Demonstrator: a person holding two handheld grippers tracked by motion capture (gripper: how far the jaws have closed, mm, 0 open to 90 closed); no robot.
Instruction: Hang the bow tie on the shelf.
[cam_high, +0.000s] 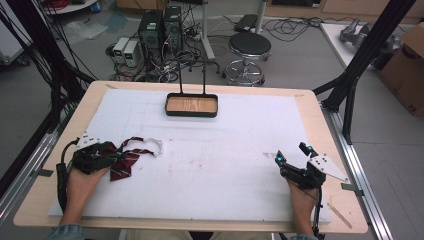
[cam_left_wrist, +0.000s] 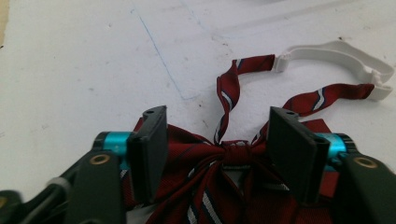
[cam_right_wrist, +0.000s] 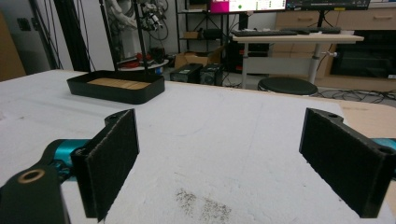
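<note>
**Left gripper over bow tie, right gripper apart**

Left gripper (cam_high: 106, 159), lower left of the high view: jaws spread wide, straddling the knot of a dark red striped fabric bow tie (cam_left_wrist: 224, 163) on the table; contact not discernible. Its white strap (cam_left_wrist: 345, 53) loops toward upper right of the left gripper view. Right gripper (cam_high: 292, 157), lower right: jaws wide, holding nothing. White foam sheet (cam_high: 225, 150) covers the wooden table; black wood-bottomed tray (cam_high: 192, 105) at upper centre. Stool and computers on the floor beyond. Tie's lower edge cut off.
</note>
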